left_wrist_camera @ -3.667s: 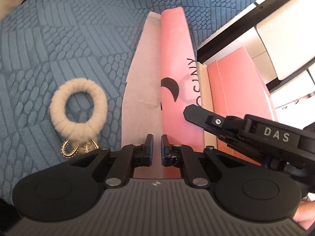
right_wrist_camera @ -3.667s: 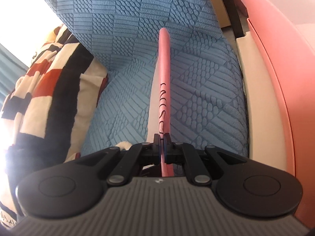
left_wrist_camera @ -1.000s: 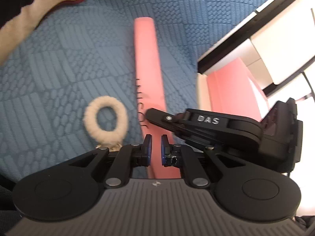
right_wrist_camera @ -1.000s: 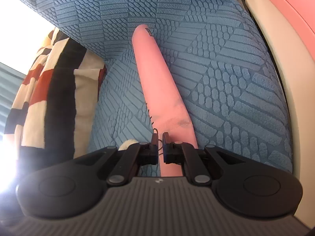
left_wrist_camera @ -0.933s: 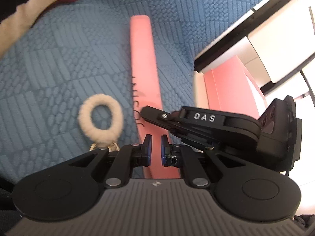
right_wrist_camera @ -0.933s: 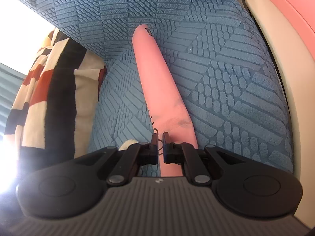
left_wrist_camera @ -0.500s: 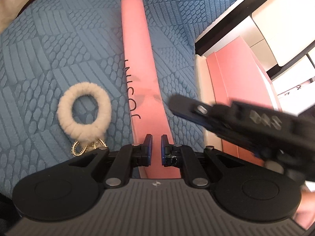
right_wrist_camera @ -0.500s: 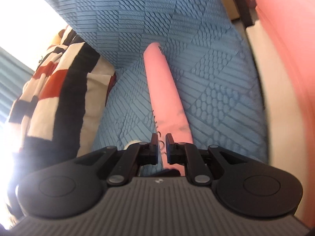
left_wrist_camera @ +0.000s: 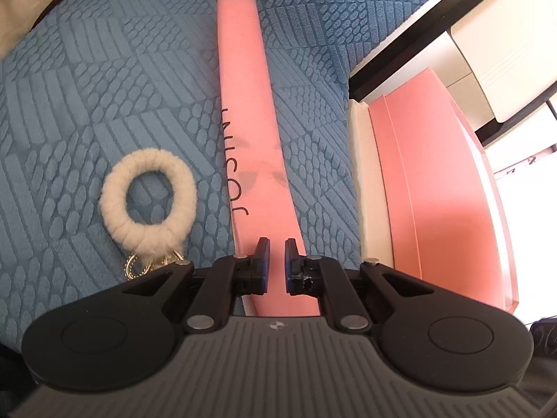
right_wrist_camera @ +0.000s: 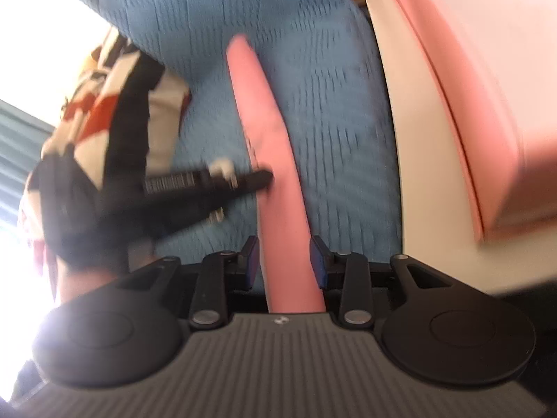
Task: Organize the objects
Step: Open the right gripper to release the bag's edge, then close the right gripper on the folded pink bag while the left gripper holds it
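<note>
A long pink pouch [left_wrist_camera: 256,160] is seen lying flat on a blue textured bedspread [left_wrist_camera: 87,97], with dark lettering printed along one of its edges. This pouch is taken as the landmark. Just beside it, on its lettered side, a cream braided ring [left_wrist_camera: 148,203] is laid on the bedspread, apart from the pouch, and small gold charms [left_wrist_camera: 139,266] are attached at the ring's near end. On the pouch's other side, across a strip of bedspread, a pink box [left_wrist_camera: 435,191] with a cream edge is seen, and pale furniture with black trim is stacked beyond that box.

The left gripper [left_wrist_camera: 276,264] is held over the near end of the pouch. Its jaws are drawn to a narrow gap, and nothing is pinched between them; the pouch is seen below and behind them.

In the right wrist view, which is blurred, the right gripper [right_wrist_camera: 285,261] is held above the same near end of the pouch [right_wrist_camera: 275,160]. Its jaws are opening, and the pouch is framed in the gap without being pressed by the blue pads [right_wrist_camera: 252,261]. The left gripper [right_wrist_camera: 209,188] is seen reaching in from the pouch's lettered side, its tip at the pouch's edge. A striped red, black and cream cloth [right_wrist_camera: 115,115] is lying beyond it on the bedspread [right_wrist_camera: 313,87].
</note>
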`<state>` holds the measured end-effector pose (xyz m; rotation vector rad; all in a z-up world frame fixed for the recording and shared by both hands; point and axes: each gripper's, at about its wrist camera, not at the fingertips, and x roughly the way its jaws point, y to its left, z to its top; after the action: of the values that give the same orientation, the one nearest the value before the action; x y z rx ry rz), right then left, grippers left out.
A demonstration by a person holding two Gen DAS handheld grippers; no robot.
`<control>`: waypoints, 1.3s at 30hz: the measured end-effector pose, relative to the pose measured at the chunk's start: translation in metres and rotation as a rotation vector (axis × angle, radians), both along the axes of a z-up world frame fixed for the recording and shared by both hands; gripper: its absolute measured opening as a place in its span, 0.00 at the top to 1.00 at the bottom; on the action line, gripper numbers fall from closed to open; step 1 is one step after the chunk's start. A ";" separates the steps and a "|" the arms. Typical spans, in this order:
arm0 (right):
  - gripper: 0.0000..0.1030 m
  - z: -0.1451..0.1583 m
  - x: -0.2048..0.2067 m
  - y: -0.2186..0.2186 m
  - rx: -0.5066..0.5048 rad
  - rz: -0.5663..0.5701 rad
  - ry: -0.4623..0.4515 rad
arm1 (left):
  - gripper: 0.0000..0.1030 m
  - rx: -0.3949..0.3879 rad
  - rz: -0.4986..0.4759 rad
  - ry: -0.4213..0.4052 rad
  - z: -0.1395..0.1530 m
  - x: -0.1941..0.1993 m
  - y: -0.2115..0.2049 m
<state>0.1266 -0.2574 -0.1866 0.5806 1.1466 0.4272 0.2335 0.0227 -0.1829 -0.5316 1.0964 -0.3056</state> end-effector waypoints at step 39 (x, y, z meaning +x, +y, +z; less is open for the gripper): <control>0.83 -0.033 -0.024 0.012 0.241 -0.039 0.180 | 0.91 0.147 -0.152 -0.040 0.008 0.028 -0.021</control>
<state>0.1029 -0.2450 -0.2193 0.8640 1.2625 0.4901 0.2617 0.0016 -0.1754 -0.3104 1.1132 -0.3634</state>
